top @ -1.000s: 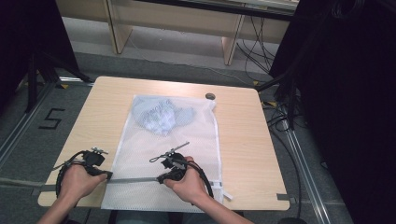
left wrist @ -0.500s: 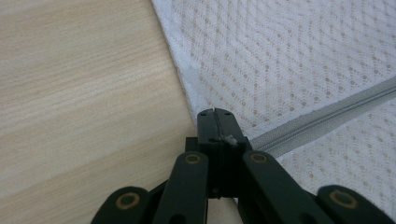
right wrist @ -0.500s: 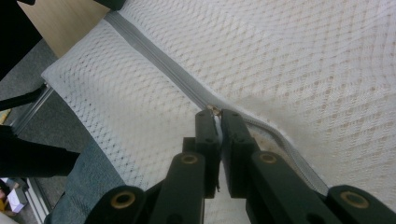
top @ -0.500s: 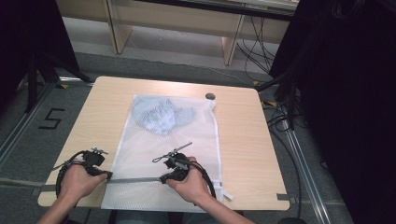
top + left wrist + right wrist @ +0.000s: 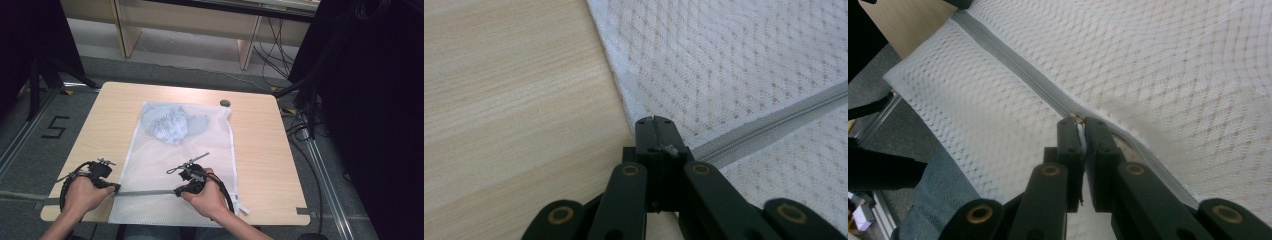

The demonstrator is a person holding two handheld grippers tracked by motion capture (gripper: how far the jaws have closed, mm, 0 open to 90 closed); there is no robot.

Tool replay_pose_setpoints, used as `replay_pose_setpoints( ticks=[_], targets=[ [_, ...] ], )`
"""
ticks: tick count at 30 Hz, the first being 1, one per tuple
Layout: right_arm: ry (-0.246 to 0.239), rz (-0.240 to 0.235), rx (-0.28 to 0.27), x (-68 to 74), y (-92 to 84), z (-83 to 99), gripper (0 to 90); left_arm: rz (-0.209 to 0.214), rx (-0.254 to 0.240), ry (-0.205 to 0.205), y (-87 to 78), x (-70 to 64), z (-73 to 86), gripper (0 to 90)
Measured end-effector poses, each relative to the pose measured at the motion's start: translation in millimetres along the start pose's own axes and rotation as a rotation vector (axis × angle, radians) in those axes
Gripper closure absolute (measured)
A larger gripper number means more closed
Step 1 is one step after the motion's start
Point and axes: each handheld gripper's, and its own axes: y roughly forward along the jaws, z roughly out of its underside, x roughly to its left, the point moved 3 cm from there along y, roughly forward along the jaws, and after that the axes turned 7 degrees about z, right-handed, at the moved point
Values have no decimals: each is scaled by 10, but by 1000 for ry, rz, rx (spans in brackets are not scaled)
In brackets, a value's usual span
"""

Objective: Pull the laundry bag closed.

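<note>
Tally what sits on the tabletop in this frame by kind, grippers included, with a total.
White mesh laundry bag: 1
Light blue garment inside the bag: 1
Small dark round object near the far edge: 1
Grippers, left gripper and right gripper: 2
Total: 5

My matt black plastic left hand-held gripper [image 5: 655, 131] lies against a white woven mesh cloth bag [image 5: 744, 65] with a smooth grey zipper tape [image 5: 774, 122], on a pale, matt wood-grain table [image 5: 514, 95].
</note>
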Motion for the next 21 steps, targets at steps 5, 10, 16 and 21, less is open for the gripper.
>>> replay_pose_setpoints(
  ticks=[5, 10, 16, 21],
  targets=[
    [5, 10, 3, -19, -15, 13, 870, 1, 2, 2, 0, 2, -2, 900],
    [-5, 5, -3, -21, -28, 12, 870, 2, 0, -2, -1, 1, 0, 900],
    [6, 4, 6, -36, -37, 32, 870, 2, 1, -1, -1, 1, 0, 900],
    [8, 10, 6, -50, -42, 44, 871, -2, 2, 1, 0, -1, -2, 900]
  ],
)
